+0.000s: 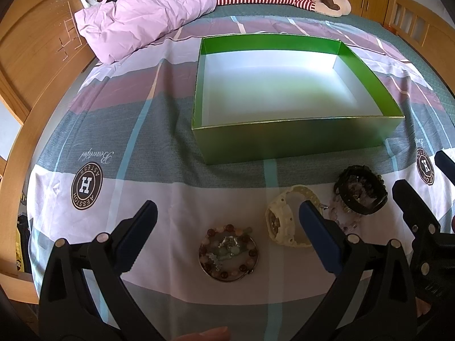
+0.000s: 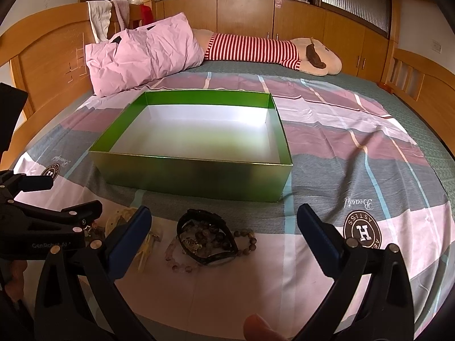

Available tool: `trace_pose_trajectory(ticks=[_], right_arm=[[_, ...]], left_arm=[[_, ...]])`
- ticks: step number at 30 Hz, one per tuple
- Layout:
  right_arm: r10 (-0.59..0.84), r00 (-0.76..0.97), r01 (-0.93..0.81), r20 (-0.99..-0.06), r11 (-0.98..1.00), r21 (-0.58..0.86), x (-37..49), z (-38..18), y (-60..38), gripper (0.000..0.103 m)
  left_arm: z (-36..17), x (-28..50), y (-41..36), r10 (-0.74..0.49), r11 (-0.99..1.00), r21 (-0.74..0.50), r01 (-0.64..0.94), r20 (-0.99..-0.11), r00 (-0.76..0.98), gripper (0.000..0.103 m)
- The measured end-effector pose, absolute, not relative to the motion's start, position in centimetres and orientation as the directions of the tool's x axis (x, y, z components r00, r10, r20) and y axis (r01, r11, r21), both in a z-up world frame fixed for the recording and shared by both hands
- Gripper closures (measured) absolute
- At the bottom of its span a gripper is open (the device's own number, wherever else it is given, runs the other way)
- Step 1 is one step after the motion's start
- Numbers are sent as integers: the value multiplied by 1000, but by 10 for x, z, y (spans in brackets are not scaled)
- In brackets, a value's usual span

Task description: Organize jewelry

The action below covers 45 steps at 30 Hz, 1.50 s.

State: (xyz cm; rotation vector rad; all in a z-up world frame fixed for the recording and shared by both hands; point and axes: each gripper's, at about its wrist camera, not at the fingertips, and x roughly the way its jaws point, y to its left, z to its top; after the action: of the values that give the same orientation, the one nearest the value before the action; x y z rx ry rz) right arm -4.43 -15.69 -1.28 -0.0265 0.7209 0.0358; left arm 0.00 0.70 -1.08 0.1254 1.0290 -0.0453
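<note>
An empty green box [image 1: 298, 139] with a white inside stands on the bed, also in the right wrist view [image 2: 193, 176]. In front of it lie a round tin of bead bracelets [image 1: 229, 253], a cream watch [image 1: 284, 221], and a black bangle with dark beads [image 1: 361, 190], which also shows in the right wrist view [image 2: 207, 238]. My left gripper [image 1: 229, 221] is open, just above the tin. My right gripper [image 2: 224, 224] is open, just short of the black bangle pile, and it shows at the right edge of the left wrist view [image 1: 421, 187].
The bed has a striped sheet [image 2: 355, 147]. A pink pillow [image 2: 142, 54] and a striped plush toy [image 2: 270, 51] lie at the far side. Wooden headboard [image 1: 31, 54] stands at left, wooden cabinets [image 2: 284, 20] behind.
</note>
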Motion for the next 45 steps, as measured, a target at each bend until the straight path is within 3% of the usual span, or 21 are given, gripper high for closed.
trace_pose_trajectory(ticks=[27,34,41,43,45], right_arm=[[23,738,-54,-674,998,-26,-41,-15,-153,1],[-163,715,-17,-680,968,-251,-16,7,-139,1],[-92,606,-46,-790,988,-151,3,-14,-147,1],[-47,531,-66,-846,993,-97,5,-32,-152,18],[-7,490,-64,-872,997,-44,7,-38,-157,28]], left_arm=[[-13,1,6,32,993,87,83,-861,508,2],[-9,2,10,26,994,75,75,-859,512,2],[-16,7,12,35,994,79,69,-872,489,2],[-17,8,13,21,995,65,75,-876,481,2],[-16,11,18,10,995,54,79,-880,475,2]])
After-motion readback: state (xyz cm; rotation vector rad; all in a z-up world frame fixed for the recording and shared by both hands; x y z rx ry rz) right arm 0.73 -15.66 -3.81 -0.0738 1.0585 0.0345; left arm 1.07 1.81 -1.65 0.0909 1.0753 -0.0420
